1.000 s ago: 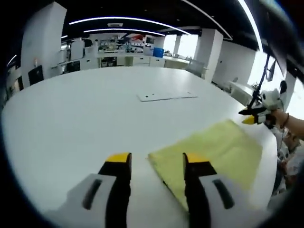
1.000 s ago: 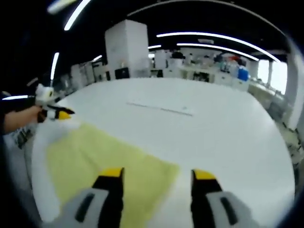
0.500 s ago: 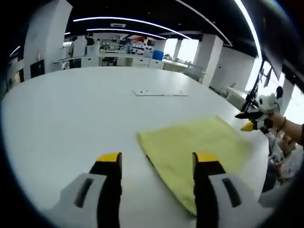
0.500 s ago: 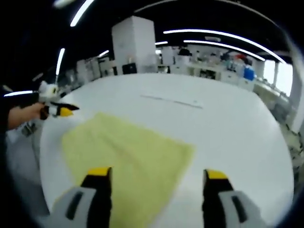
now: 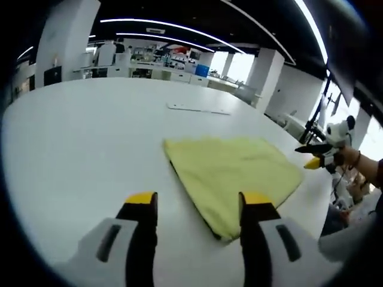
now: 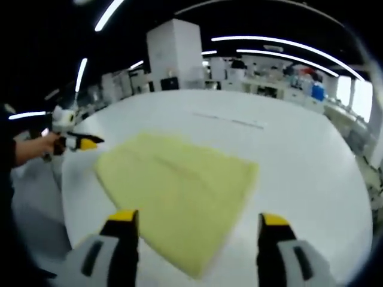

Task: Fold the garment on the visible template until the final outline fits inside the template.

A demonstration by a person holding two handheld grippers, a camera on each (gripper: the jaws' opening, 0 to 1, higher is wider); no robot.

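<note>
No words, numbers, labels or brand marks can be read anywhere in either view. The yellow garment (image 5: 230, 173) (image 6: 179, 188) is plain, with no print or tag showing, and the flat white template (image 5: 197, 108) far across the white table (image 5: 78, 137) bears only small dark dots too small to make out. The shelves and boxes at the far end of the room are too blurred to show any signs.

Left gripper view looking low across white table (image 5: 72, 137) from one side, right gripper view probably facing opposite; both sharing yellow garment (image 5: 230, 173) (image 6: 179, 191).
</note>
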